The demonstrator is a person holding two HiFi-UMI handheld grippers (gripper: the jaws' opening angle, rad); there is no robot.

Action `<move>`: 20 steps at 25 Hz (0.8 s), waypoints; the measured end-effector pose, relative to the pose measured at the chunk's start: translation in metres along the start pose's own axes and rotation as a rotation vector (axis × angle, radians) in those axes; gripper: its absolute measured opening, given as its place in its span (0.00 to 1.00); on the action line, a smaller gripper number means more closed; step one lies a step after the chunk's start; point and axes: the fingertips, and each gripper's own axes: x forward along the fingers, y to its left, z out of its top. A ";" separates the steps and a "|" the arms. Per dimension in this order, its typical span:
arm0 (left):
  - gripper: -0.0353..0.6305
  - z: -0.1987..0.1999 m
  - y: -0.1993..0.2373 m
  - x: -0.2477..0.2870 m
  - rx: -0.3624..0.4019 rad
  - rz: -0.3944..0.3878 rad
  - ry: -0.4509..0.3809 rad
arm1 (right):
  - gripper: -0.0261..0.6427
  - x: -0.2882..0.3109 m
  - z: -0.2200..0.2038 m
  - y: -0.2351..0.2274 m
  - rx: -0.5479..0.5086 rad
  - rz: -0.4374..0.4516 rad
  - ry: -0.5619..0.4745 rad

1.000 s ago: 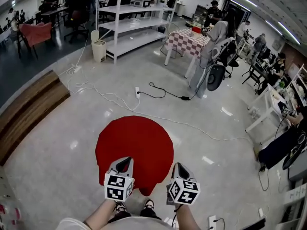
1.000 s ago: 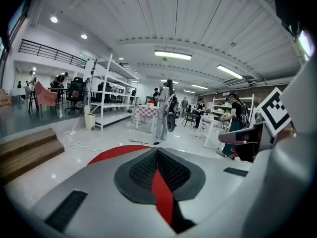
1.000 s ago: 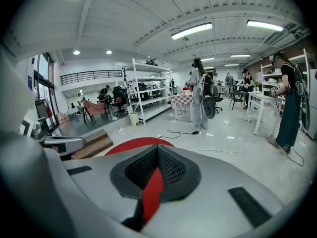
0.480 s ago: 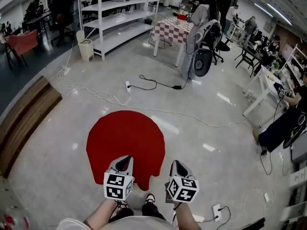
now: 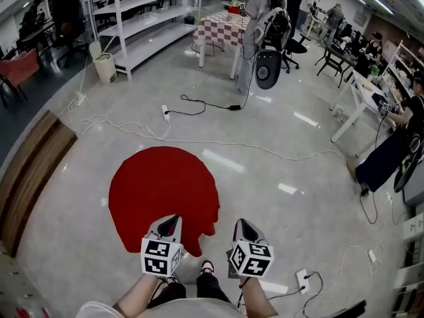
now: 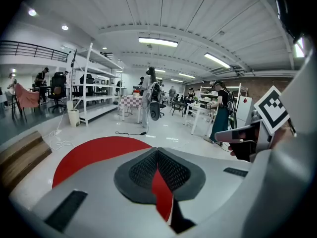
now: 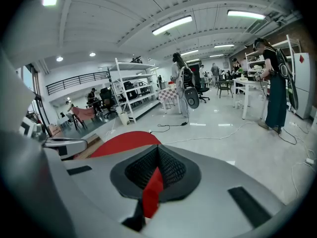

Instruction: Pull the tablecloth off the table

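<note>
Now the tablecloth (image 5: 162,191) spreads forward, seemingly flat, roundish.

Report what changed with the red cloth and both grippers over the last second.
The floor and the red tablecloth slid up and left in the head view, so the person seems to be backing away, cloth in tow. Unchanged: the left gripper and right gripper stay shut on a pinch of the cloth, side by side.
</note>
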 end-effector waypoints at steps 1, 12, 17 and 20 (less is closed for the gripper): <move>0.08 0.000 0.000 0.002 0.004 0.000 0.004 | 0.08 0.001 -0.001 -0.001 0.002 0.001 0.003; 0.08 -0.026 -0.007 0.020 -0.018 0.028 0.077 | 0.08 0.017 -0.023 -0.019 -0.005 0.031 0.081; 0.08 -0.048 -0.002 0.031 -0.049 0.055 0.112 | 0.08 0.032 -0.043 -0.024 -0.023 0.057 0.123; 0.08 -0.061 0.007 0.035 -0.068 0.083 0.128 | 0.08 0.041 -0.055 -0.023 -0.033 0.074 0.149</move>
